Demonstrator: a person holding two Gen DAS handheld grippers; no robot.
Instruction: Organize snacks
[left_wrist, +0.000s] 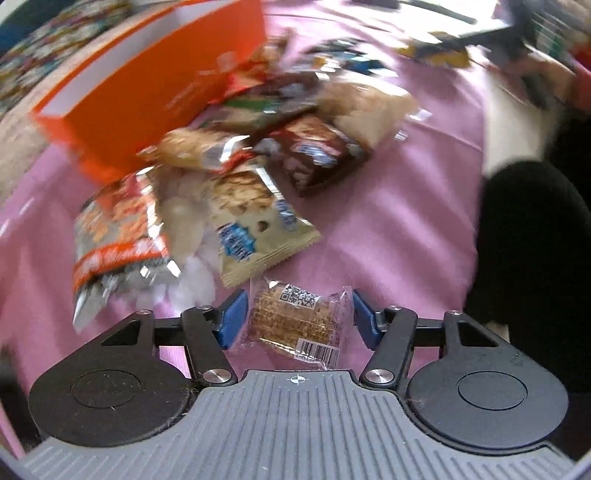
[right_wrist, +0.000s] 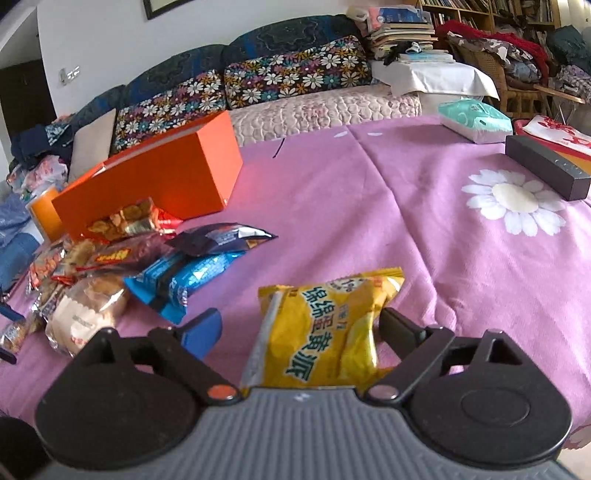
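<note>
The tablecloth is matt woven cloth. The snack wrappers are glossy crinkled plastic film; the clear wrapper is transparent. The orange box is smooth matt card. Gripper fingers are smooth blue plastic on matt black links.

On the tablecloth, the snack pile lies lower left, before the box (tissue pack upper right).
</note>
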